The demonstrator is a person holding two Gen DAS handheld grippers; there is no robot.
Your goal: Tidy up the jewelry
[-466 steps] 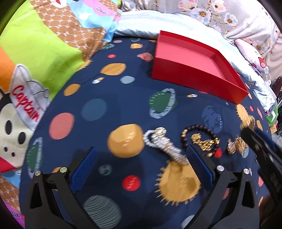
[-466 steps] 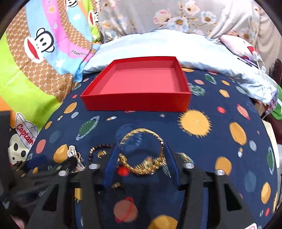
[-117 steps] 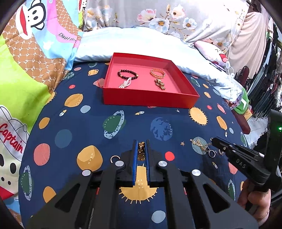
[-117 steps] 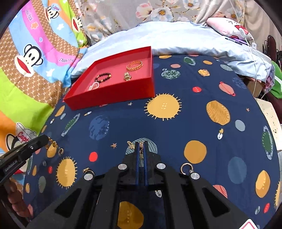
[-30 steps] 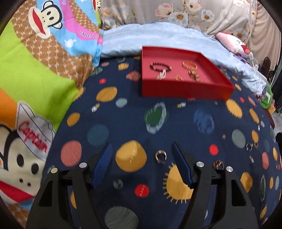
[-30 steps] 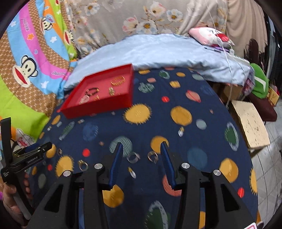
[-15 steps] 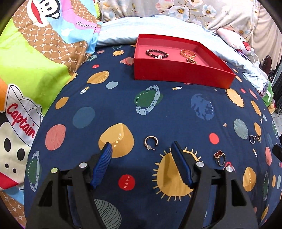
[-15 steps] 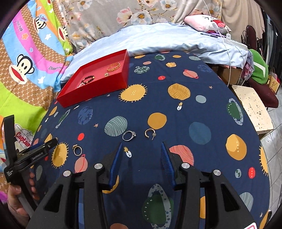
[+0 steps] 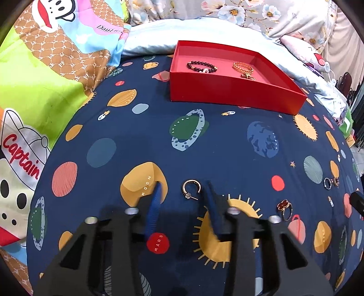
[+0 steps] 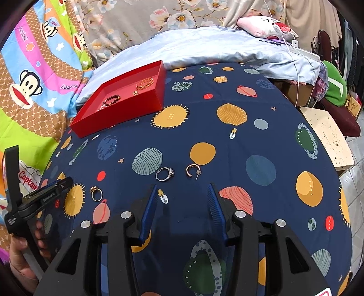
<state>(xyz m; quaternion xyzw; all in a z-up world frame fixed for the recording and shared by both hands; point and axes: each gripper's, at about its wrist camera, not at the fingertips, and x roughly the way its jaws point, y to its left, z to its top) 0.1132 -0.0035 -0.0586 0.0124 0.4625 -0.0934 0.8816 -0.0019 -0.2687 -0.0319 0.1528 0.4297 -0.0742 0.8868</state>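
A hoop earring point(image 9: 191, 189) is seen lying on the planet-print bedsheet point(image 9: 227, 145), framed between the parted, empty fingers of the left gripper point(image 9: 182, 193), held low over it. A second hoop earring point(image 10: 193, 171) and a stone ring point(image 10: 165, 174) are seen just ahead of the right gripper point(image 10: 182, 193), likewise spread and empty, while bracelets are held in the red tray point(image 9: 232, 88) beyond.

Navy planet-print sheet point(image 9: 141, 134) covers bed, printed labels: MOON, MARS, SATURN. Cartoon-monkey quilt point(image 9: 45, 75), green/brown/pink, lies along left edge, touching sheet. Pale blue pillow point(image 10: 204, 47) behind sheet. Floral fabric point(image 10: 141, 20) at back. Pink plush point(image 10: 261, 28) and white cable point(image 10: 295, 59) on pillow. Green garment point(image 10: 334, 84) far right; speckled beige board point(image 10: 327, 134) beside bed.
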